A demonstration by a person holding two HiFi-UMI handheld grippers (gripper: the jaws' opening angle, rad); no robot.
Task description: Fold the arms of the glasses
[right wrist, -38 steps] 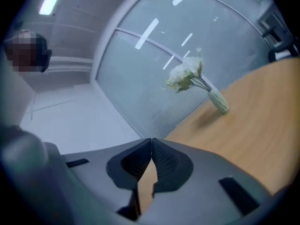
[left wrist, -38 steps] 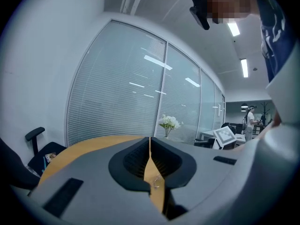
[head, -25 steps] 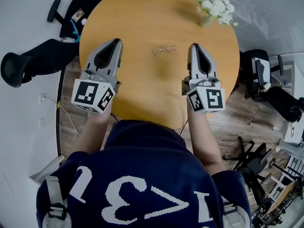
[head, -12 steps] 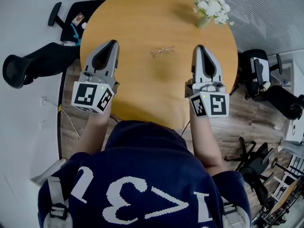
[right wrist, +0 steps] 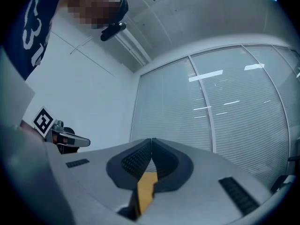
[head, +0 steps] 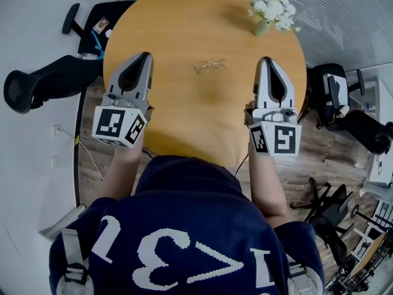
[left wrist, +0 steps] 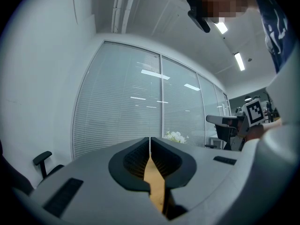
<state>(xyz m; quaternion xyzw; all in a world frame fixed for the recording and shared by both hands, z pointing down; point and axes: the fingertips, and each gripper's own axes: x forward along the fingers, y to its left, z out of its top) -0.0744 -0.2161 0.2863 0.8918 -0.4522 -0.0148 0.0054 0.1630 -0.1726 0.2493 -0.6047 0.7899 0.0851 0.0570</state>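
Glasses (head: 210,65) upper centre on table (head: 184,17), between left gripper (head: 147,55) and right gripper (head: 265,59), touching neither. Both pairs of jaws pressed together, empty. Long axis left-right, right end slightly higher.

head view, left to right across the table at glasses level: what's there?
Left grey two-jaw gripper → thin wire-framed glasses lying on the round wooden table → right grey two-jaw gripper. The white flowers are left out: they stand farther back, within the right gripper's span.
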